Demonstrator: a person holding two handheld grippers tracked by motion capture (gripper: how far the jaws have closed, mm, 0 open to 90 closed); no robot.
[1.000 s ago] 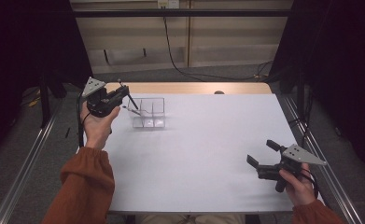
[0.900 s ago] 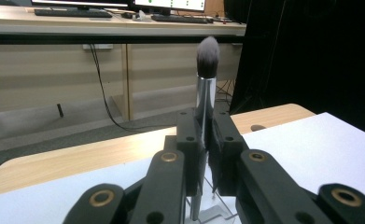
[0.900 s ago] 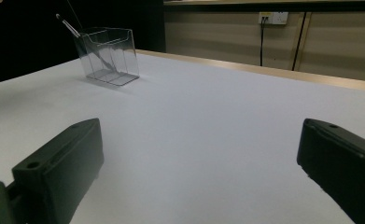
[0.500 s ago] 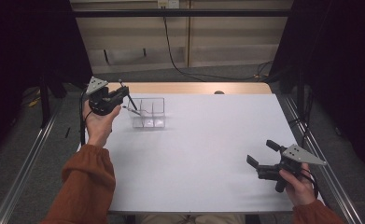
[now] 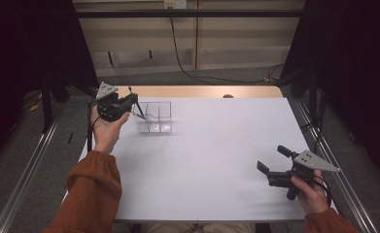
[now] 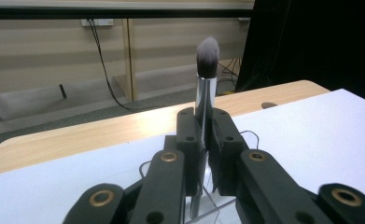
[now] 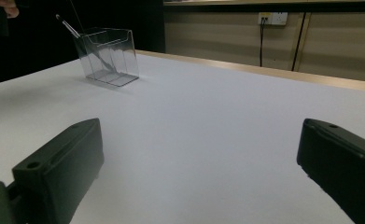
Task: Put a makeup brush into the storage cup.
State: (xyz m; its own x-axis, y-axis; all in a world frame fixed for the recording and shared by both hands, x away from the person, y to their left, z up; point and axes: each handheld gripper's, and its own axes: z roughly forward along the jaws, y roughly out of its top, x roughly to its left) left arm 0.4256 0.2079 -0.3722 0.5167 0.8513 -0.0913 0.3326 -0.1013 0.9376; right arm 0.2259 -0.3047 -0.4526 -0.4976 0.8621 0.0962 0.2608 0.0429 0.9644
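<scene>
Left gripper [image 6: 204,126]: pressed tight on the shiny stem of a brush [image 6: 207,56], fluffy end up. Holds it at the far left, right over the clear box [image 5: 158,117]. Thin bottom end of the brush already down inside the left part of the box, leaning. Almost no change from a moment ago: same tight pinch, same spot, only a tiny shift. Looks like the drop-in is nearly done; next, most likely, just letting go.

Right gripper [image 5: 273,159]: spread wide, nothing in it, low at the near right, well apart from the box.

White table [image 5: 216,160] under it all. Wooden strip [image 5: 202,91] at the far edge. Behind, pale wall panels, a black cable [image 5: 178,53], a wall plug [image 7: 272,17], dark curtains at both sides.
</scene>
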